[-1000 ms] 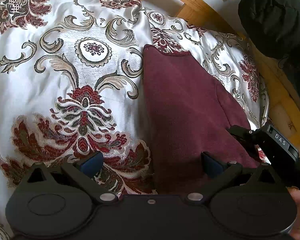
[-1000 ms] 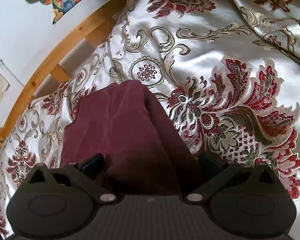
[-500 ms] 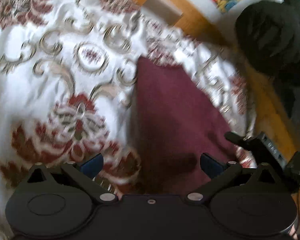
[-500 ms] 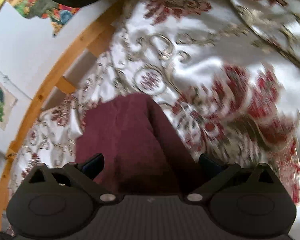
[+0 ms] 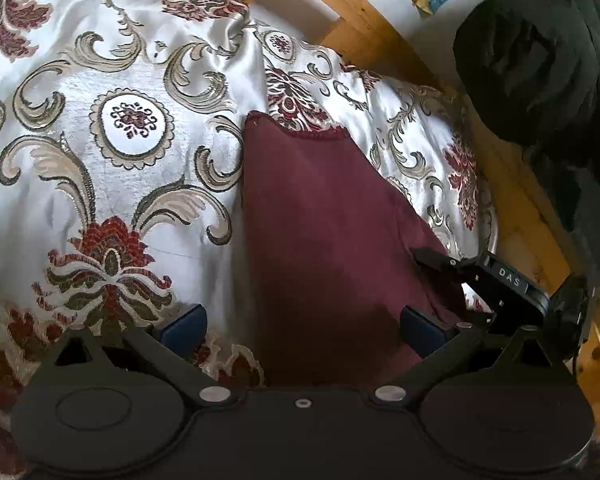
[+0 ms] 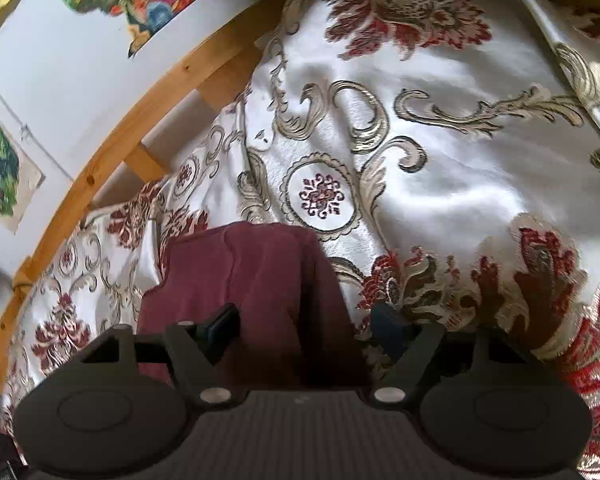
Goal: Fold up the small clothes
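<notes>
A bed covered by a white satin bedspread (image 5: 100,208) with maroon and gold floral brocade carried the work; its wooden frame (image 5: 364,12) ran along the far edge, and a dark bundle of cloth (image 5: 532,60) sat over the frame at the far right corner. The maroon garment (image 5: 332,232) lay flat near the bed's right edge, already narrowed into a long strip with its scalloped hem toward the frame. The left claw (image 5: 302,322) stood spread wide, its blue pads either side of the strip's near end and nothing held. The right claw (image 6: 306,326) was likewise parted, though less widely, one pad over the cloth and one just beside its edge; it appeared not to be gripping anything. The step in hand was judged to be taking the near end for a lengthwise fold. For a clean result, each claw should pinch all layers at a near corner, lift together, and lay the end squarely on the hem.
</notes>
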Demonstrator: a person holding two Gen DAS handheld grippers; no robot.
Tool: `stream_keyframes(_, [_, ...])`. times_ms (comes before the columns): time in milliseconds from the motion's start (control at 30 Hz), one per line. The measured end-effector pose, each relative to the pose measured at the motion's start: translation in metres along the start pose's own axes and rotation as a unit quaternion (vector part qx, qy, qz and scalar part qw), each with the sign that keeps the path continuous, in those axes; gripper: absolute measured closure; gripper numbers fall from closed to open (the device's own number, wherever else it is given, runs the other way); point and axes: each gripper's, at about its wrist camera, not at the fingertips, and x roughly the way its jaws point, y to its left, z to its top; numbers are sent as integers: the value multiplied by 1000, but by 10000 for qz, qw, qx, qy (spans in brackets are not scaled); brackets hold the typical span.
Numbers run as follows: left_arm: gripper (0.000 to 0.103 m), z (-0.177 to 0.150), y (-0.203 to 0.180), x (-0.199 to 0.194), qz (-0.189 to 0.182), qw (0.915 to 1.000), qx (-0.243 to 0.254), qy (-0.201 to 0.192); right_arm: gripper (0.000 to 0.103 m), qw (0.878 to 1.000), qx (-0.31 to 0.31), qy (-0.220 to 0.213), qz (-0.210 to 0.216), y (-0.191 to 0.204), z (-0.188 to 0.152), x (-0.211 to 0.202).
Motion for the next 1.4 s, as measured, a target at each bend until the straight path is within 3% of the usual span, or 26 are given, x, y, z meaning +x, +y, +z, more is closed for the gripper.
stream_keyframes(267, [4, -4, -6, 3, -371, 9991, 179, 116, 33, 9987, -497, 97, -63, 13, -7, 8])
stream_keyframes(300, [7, -5, -7, 4, -390, 9989, 220, 136, 38, 9986, -526, 87, -71, 15, -8, 8])
stream_keyframes(400, [24, -7, -10, 4, -377, 9985, 381, 149, 59, 9978, -649, 85, -47, 20, -10, 7])
stream_keyframes(500, [38, -8, -14, 2, -195, 9984, 523, 90, 73, 9964, -839, 34, -83, 29, -12, 5])
stream_keyframes(533, [48, -7, -13, 1, -184, 9985, 515, 56, 74, 9955, -936, 0, -124, 34, -13, 3])
stream_keyframes(600, [58, -6, -13, -3, -205, 9985, 499, -22, 78, 9923, -1219, -121, -157, 45, -16, -2])
stream_keyframes(700, [65, -5, -17, -8, -222, 9983, 517, -125, 79, 9862, -1616, -346, -114, 65, -19, -14])
stream_keyframes(833, [68, 0, -26, -25, -225, 9968, 666, -380, 80, 9733, -2134, -836, 82, 98, -24, -39])
stream_keyframes(933, [68, 9, -34, -44, -199, 9945, 835, -593, 80, 9560, -2646, -1249, 237, 130, -27, -57])
stream_keyframes(1100, [68, 51, -44, -60, 4, 9857, 1602, -515, 80, 9483, -2667, -1646, 493, 168, -11, -55])
stream_keyframes(1233, [68, 83, -21, -71, 202, 9835, 1642, -736, 80, 9521, -2531, -1570, 697, 192, 7, -23])
stream_keyframes(1400, [68, 84, 24, -59, 656, 9755, 1610, -1348, 80, 9515, -2757, -1242, 573, 223, 7, 37])
